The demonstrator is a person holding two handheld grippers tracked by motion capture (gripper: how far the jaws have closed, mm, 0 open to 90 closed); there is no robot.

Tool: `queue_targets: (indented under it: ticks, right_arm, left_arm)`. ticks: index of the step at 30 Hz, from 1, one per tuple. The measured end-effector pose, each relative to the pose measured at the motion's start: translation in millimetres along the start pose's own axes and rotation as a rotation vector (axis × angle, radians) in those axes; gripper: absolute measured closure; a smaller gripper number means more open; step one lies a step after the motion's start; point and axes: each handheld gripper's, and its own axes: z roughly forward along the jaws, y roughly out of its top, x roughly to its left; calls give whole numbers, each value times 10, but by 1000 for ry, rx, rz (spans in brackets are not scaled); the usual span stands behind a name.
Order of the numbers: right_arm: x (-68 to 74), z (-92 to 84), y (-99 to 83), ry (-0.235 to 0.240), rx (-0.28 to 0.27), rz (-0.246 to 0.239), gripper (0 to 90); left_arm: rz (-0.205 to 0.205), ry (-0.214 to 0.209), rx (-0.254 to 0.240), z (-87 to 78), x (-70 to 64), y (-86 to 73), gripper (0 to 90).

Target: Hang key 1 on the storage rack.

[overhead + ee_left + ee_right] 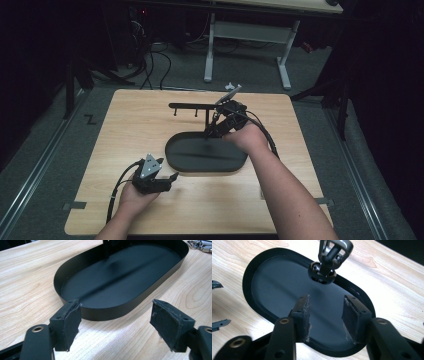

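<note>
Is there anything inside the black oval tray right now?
The black oval tray looks bare across its visible floor. A thin upright post rises from its far part. The right tool hangs open above it, covering part of the floor in the high view.

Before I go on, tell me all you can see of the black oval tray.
The black oval tray is a shallow, stadium-shaped dish with a low upright rim, matte and metal-looking, with a smooth floor that holds nothing loose. It lies flat near the middle of the wooden table. A thin black post rises from its floor toward the far side, carrying a horizontal bar with small pegs. The right gripper hovers over it with jaws apart. The left gripper sits just short of its near rim, jaws open, not touching.
</note>
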Motion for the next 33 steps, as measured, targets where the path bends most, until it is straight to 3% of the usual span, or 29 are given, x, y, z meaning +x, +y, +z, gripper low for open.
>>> queue_targets:
  ticks: [6,14,17,19,23,28,33]
  right_arm:
    - [-22,3,-84,5,-18,-8,475]
    - [-51,49,-305,15,-68,-7,418]
    - [-70,66,-414,-6,-95,-26,398]
    - [-119,73,-543,-2,-139,-5,387]
    - [-137,94,-704,5,-174,-1,387]
    - [-114,172,-1009,-31,-245,-62,387]
    - [-112,249,-1275,-29,-292,-42,386]
  left_arm:
    - [-3,27,0,6,23,0,195]
    - [-3,28,6,15,22,-3,146]
    - [-2,28,8,16,17,-3,134]
    - [-4,23,9,17,17,-2,124]
    - [-3,24,11,20,15,-5,119]
    - [-9,27,21,37,22,-14,112]
    - [-18,22,20,35,12,-16,111]
